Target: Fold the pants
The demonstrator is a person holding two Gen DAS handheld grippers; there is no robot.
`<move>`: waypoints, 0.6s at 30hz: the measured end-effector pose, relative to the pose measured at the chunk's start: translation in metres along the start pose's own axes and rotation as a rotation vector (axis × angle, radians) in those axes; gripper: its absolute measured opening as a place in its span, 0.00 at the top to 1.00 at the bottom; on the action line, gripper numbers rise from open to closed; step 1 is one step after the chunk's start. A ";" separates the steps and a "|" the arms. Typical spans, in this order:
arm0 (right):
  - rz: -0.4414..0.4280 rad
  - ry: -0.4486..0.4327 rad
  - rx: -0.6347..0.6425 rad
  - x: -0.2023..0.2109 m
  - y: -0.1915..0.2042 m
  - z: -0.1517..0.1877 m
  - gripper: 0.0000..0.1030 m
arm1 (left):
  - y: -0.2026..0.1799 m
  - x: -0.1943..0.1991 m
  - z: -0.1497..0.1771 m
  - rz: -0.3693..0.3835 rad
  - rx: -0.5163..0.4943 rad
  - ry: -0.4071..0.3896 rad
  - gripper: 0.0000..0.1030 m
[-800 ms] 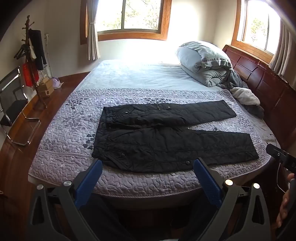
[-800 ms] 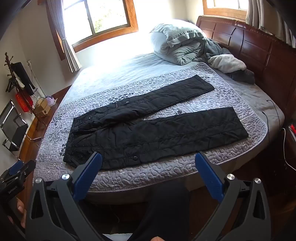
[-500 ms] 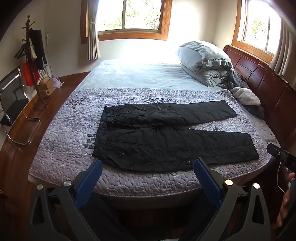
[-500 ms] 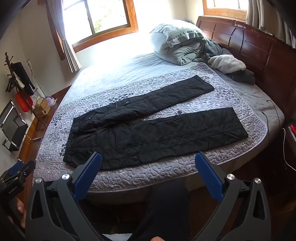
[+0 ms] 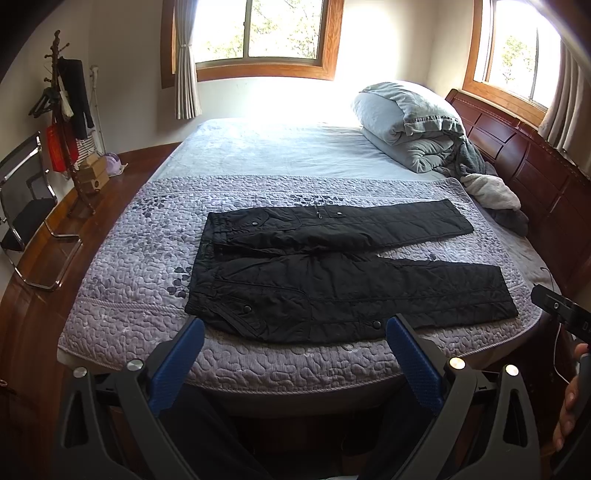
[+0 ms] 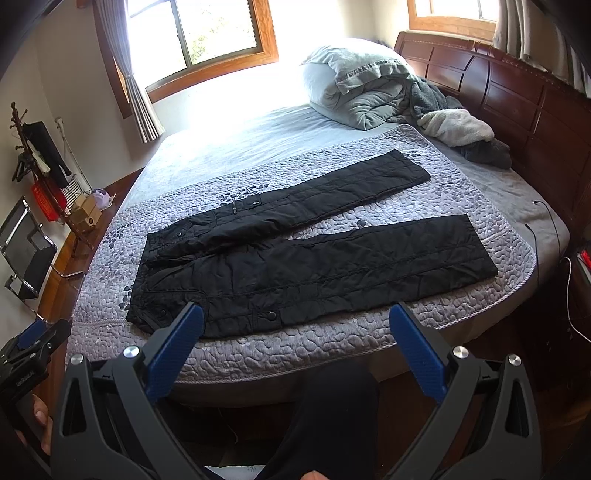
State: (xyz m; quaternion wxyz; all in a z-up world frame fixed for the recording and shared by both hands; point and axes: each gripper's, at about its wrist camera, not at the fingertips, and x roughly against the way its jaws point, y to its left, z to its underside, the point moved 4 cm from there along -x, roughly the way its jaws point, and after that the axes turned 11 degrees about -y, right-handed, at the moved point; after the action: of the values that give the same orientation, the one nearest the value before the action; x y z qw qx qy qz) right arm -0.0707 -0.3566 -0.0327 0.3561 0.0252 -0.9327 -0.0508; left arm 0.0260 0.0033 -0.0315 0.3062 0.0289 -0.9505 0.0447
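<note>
Pants lie flat and unfolded on the quilt near the bed's front edge, waistband left, legs spread rightward. Left hand-held gripper and right hand-held gripper hover before that edge, fingers wide apart, holding nothing.

Home bedroom, wide bed with quilted purple cover, carved wooden headboard, curtained windows, coat stand
</note>
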 end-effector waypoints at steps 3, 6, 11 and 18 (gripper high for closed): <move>0.000 0.002 0.000 0.000 0.000 -0.001 0.02 | 0.000 -0.001 0.000 0.004 0.003 0.003 0.03; 0.002 0.003 0.002 -0.002 0.000 -0.002 0.02 | 0.001 -0.001 -0.002 0.005 0.001 0.001 0.03; 0.001 0.005 0.001 -0.004 0.001 -0.002 0.02 | -0.002 -0.004 -0.003 0.008 0.008 0.005 0.03; 0.001 0.008 0.001 -0.007 0.000 -0.002 0.02 | -0.002 -0.005 -0.004 0.012 0.016 0.005 0.03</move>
State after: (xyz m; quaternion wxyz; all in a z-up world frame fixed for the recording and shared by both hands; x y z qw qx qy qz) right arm -0.0636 -0.3564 -0.0359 0.3599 0.0251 -0.9313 -0.0500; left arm 0.0323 0.0022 -0.0309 0.3079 0.0254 -0.9495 0.0541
